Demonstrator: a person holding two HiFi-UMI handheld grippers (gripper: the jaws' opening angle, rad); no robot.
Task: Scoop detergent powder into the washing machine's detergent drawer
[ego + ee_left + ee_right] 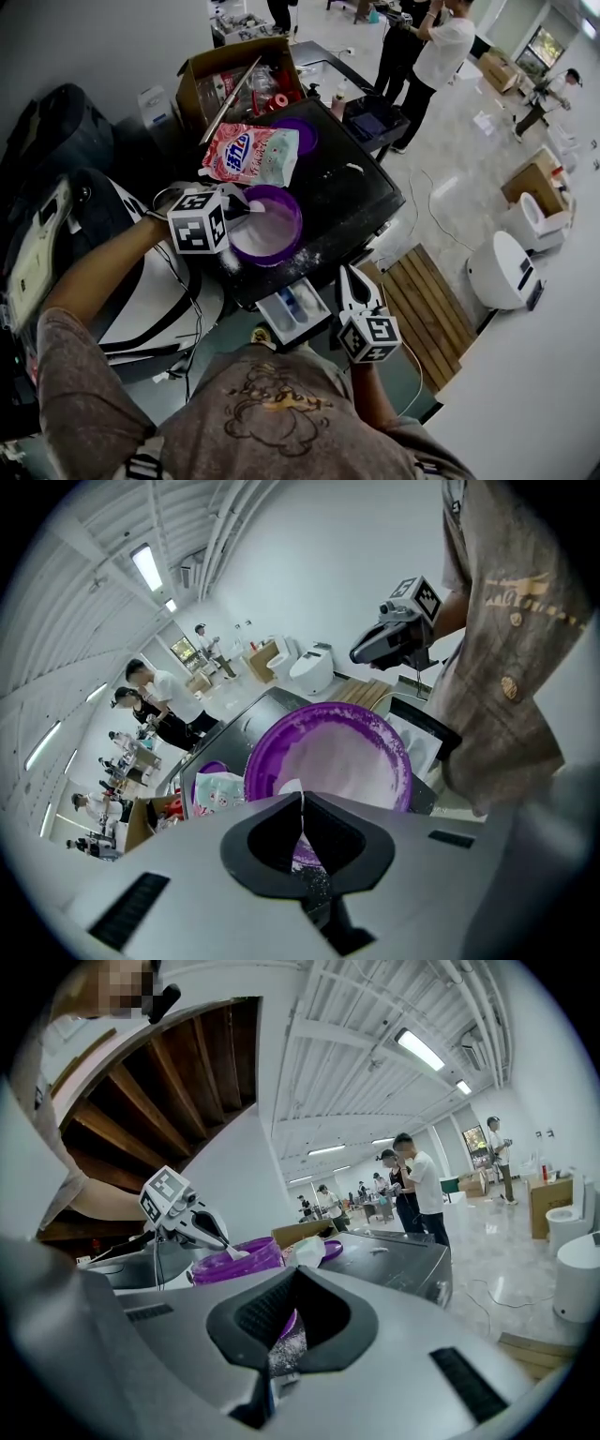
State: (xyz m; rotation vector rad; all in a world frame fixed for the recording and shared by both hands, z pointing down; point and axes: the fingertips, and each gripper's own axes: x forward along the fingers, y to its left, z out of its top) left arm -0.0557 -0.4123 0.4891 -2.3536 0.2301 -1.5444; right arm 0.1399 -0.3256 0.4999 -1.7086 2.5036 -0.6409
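A purple bowl of white powder stands on the black washing machine top. My left gripper reaches over the bowl's left rim, shut on a thin white scoop whose end dips into the bowl. The right gripper view shows that scoop touching the powder. The white detergent drawer is pulled out at the machine's front edge. My right gripper hangs just right of the drawer, jaws together and holding nothing. A pink and green detergent bag lies behind the bowl.
A purple lid lies beside the bag. An open cardboard box stands at the back. A wooden pallet and white appliances are on the floor to the right. People stand far behind.
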